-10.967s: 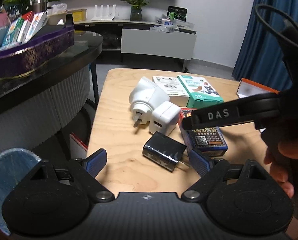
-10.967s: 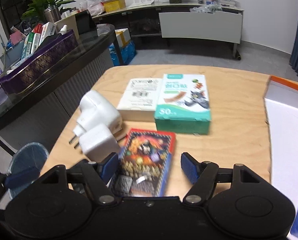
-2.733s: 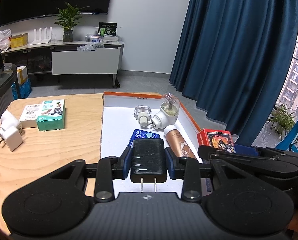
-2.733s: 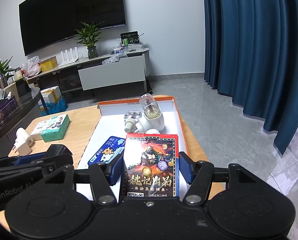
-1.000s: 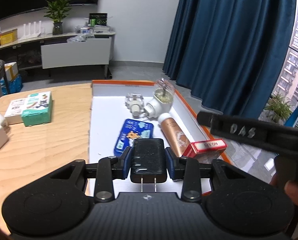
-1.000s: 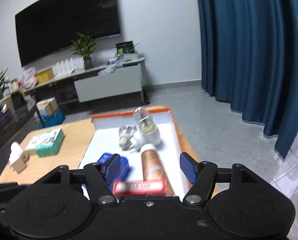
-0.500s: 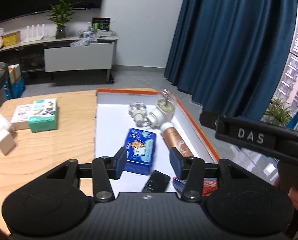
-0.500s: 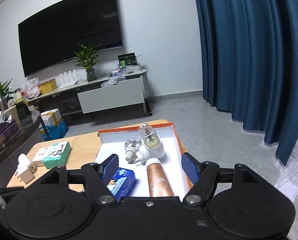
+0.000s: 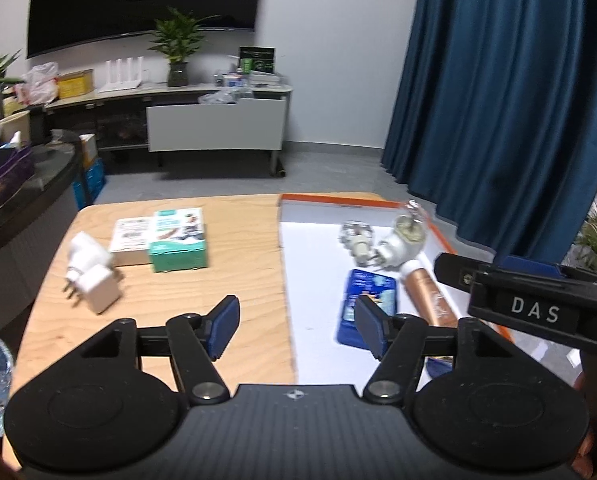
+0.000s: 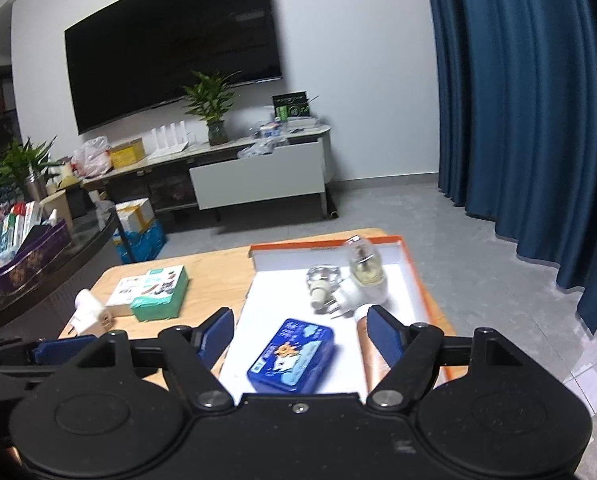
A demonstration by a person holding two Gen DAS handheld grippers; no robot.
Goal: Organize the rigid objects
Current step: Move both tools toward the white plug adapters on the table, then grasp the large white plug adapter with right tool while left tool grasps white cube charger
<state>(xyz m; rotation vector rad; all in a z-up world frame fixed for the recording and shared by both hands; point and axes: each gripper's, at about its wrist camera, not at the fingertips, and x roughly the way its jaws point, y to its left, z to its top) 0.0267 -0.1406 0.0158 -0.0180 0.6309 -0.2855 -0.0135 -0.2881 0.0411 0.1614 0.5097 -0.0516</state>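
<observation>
On the pale wooden table (image 9: 170,296) in front of me, my left gripper (image 9: 294,328) hangs with its blue-padded jaws opening and nothing between them, and my right gripper (image 10: 300,334) is the same: jaws opening, nothing held. To the right sits the shallow white tray with an orange rim (image 9: 318,248), and inside it lie the flat blue tin with a cartoon print (image 10: 292,356), the copper-coloured cylindrical tube (image 9: 430,300) just beside it, the white plug-in device with a clear bulb-shaped top (image 10: 362,280) and a small clear faceted piece (image 10: 322,278) touching that device. Out on the bare wood, well apart from the tray, the teal-green cardboard box (image 9: 178,240) rests against a flat white cardboard box (image 9: 128,240), and near them two white wall plug adapters (image 9: 88,276) huddle together (prongs pointing towards the table's left edge). From the left camera I see my right gripper's black arm on the right, lettered DAS.
</observation>
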